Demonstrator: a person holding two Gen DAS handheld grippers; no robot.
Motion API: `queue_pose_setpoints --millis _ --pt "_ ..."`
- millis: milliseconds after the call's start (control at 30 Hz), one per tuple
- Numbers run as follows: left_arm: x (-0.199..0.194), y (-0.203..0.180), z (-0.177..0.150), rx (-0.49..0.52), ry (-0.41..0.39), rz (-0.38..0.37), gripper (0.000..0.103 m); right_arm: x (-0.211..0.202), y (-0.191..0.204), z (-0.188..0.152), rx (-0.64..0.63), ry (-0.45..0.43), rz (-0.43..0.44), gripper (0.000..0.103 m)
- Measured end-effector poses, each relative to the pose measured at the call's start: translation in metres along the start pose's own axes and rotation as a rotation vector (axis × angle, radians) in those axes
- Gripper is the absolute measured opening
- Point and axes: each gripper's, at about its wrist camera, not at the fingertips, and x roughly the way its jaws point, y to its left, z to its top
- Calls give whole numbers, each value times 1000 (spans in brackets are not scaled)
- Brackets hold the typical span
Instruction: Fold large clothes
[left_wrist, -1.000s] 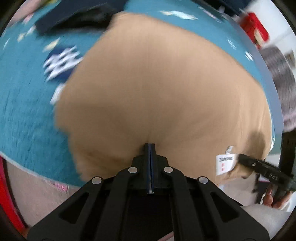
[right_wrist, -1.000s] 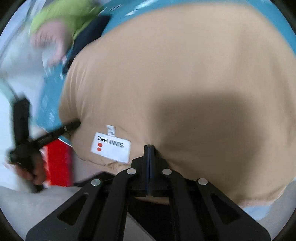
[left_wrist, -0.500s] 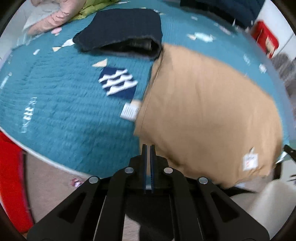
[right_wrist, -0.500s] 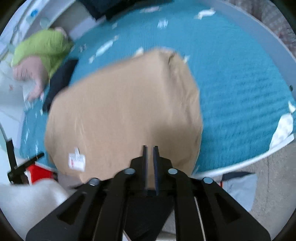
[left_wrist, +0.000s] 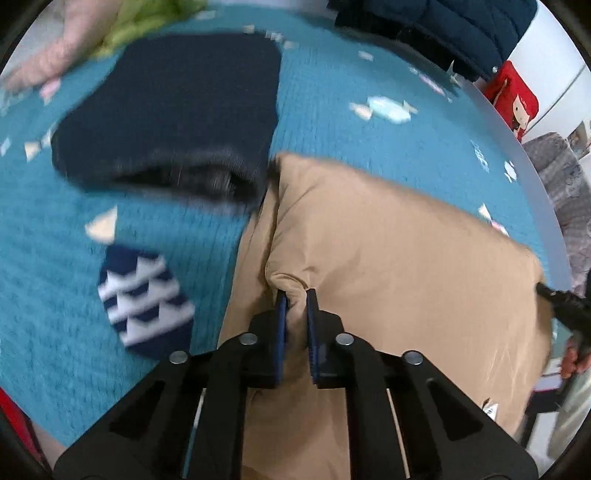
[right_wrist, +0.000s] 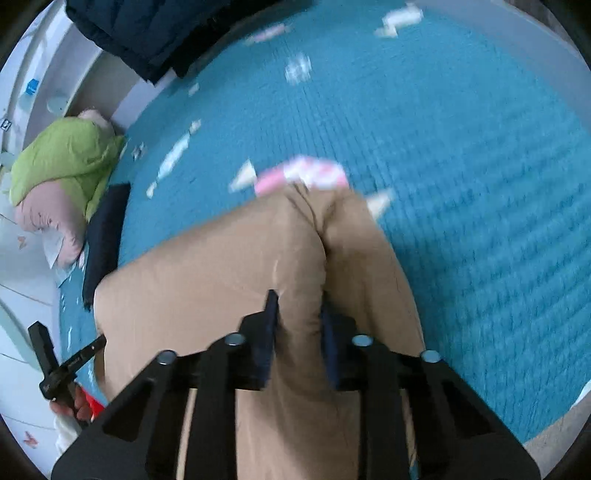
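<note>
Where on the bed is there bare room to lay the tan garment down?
Most open: the teal bedspread right of and beyond the tan garment. A smaller patch lies left of it, below the folded navy garment. The far left is crowded with the green and pink bundle and dark jacket.

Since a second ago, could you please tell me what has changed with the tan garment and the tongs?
Both tongs let go of the tan garment half a second ago and have re-gripped it: a fabric fold sits between the left tongs, now opening, and the right tongs, now closing. The garment now lies folded smaller on the teal blanket. The navy folded garment is unmoved.
</note>
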Motion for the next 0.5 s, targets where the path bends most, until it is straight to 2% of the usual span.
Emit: queue_pose_setpoints --millis 33,100,167,233,300,367,400,433,467,500 --pt "-3 -4 9 -12 -31 1 8 -2 3 6 -10 -22 0 15" --pt "-1 -4 22 -37 -37 -7 8 -4 8 20 -11 -40 3 14" --pt "1 -2 23 -50 -22 -11 8 1 8 24 -21 -29 -12 15" --pt "9 0 16 -60 18 -14 9 18 11 14 -102 10 -77 16" --pt "11 0 0 -46 55 -10 10 25 8 1 -135 57 -122 24" --pt "6 -1 -9 -14 59 20 16 22 6 -1 -91 69 -131 41" --pt "0 -1 -8 -1 58 30 22 13 4 1 -61 68 -104 42" --pt "-7 -1 -6 11 57 36 38 5 3 5 -40 57 -71 46" --pt "-13 0 -3 18 51 41 54 -4 2 9 -25 35 -48 60" --pt "-20 1 2 17 28 45 85 -15 0 16 -20 -4 -49 69"
